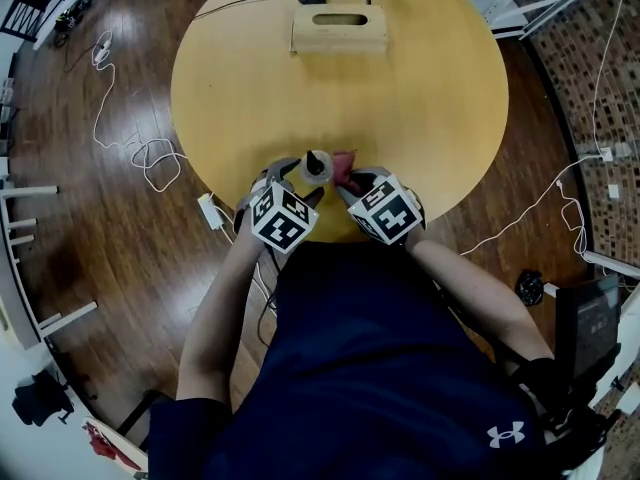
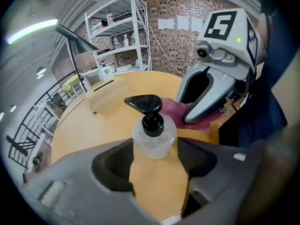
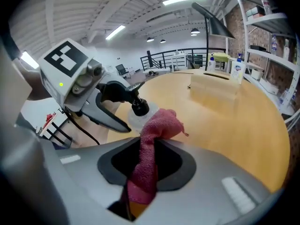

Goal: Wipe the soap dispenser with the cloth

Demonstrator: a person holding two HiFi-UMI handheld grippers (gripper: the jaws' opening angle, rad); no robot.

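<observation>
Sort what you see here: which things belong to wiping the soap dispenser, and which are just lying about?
Belong to the job:
clear round soap dispenser with black pump; pink terry cloth; right tongs, clamped on the cloth; left tongs, either side of the dispenser.

Just lying about:
light wooden box with a slot; black desk lamp; white cords on the floor.

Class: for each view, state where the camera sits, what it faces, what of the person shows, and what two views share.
Head view: on the head, facing down at the table; arms, torso.
Left gripper view: on left gripper, facing the dispenser between open jaws; torso.
Right gripper view: on right gripper, facing its gripped cloth; forearm.
Both gripper views share dispenser and cloth.
</observation>
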